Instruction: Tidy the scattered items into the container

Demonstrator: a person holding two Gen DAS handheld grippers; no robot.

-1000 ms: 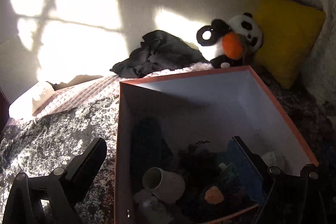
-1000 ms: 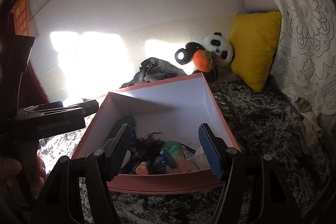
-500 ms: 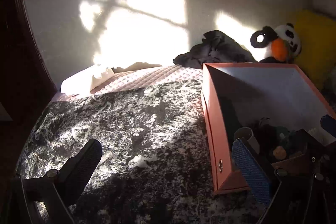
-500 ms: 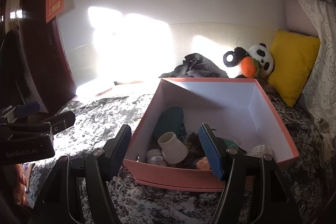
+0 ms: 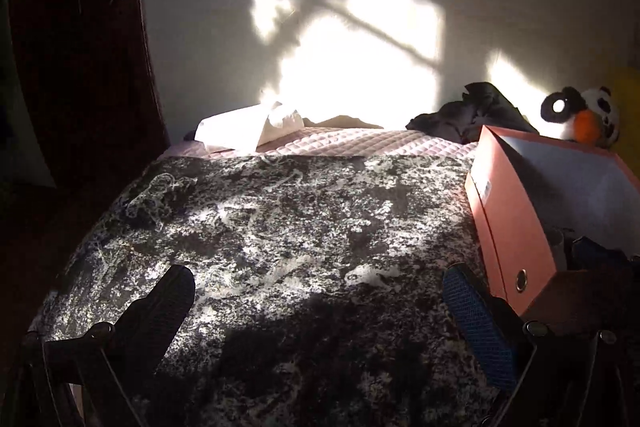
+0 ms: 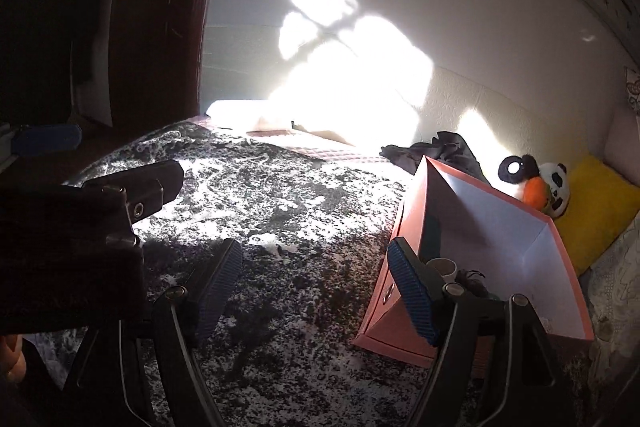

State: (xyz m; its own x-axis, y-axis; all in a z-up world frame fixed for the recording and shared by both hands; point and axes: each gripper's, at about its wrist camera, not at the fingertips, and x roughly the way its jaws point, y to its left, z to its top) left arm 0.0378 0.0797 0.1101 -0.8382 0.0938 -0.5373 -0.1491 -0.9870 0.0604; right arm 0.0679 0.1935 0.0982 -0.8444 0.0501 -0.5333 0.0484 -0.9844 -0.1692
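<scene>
A pink box (image 5: pixel 508 223) (image 6: pixel 404 311) with a pale inside stands on the right of the dark patterned bedspread (image 5: pixel 300 227) (image 6: pixel 288 211). Inside it lie a white cup (image 6: pixel 442 267) and several dark items, mostly in shadow. My left gripper (image 5: pixel 316 303) hangs open over bare bedspread left of the box, nothing between its fingers. My right gripper (image 6: pixel 314 287) is over the bedspread at the box's near left corner; its jaws are opening and hold nothing. The left gripper's body shows at the left edge of the right wrist view.
A white folded cloth (image 5: pixel 248 127) lies at the far edge by the sunlit wall. Dark clothing (image 5: pixel 472 115) (image 6: pixel 444 155) and a panda plush (image 5: pixel 580 115) (image 6: pixel 536 187) sit behind the box, beside a yellow cushion (image 6: pixel 600 211). A dark door is at left.
Both grippers have swung left, away from above the box to the bare bedspread. The box now sits at the right of both views. The right gripper's fingers stand wider apart.
</scene>
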